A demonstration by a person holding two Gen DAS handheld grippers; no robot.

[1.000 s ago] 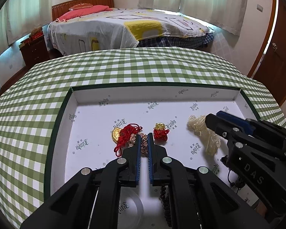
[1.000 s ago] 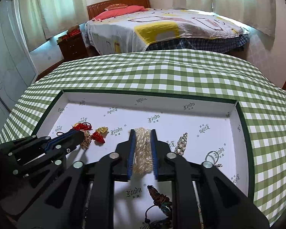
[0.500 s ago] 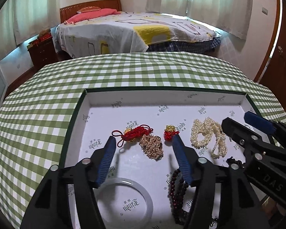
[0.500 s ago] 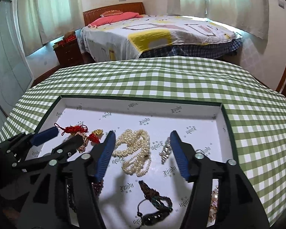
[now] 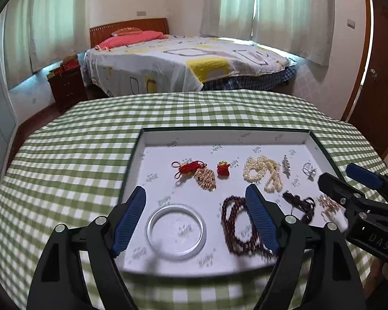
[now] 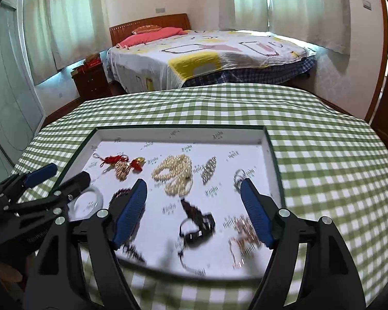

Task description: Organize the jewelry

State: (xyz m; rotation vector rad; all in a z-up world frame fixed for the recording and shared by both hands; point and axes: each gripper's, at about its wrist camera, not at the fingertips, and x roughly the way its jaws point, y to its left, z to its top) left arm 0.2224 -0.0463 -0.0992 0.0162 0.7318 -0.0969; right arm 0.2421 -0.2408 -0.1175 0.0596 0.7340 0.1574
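Two grippers hover over the near edge of your white tray (image 5: 152,139), and neither has anything in it. Your left gripper (image 5: 196,201) and right gripper (image 6: 194,193) are both spreading their jaws wider, pads touching nothing. Inside the tray, the pearl necklace (image 6: 176,173) lies near the middle, with the red knotted charm (image 5: 188,168) toward the tray's left wall. The pale bangle (image 5: 176,228) and dark red bead strand (image 5: 235,224) lie by the tray's near rim.
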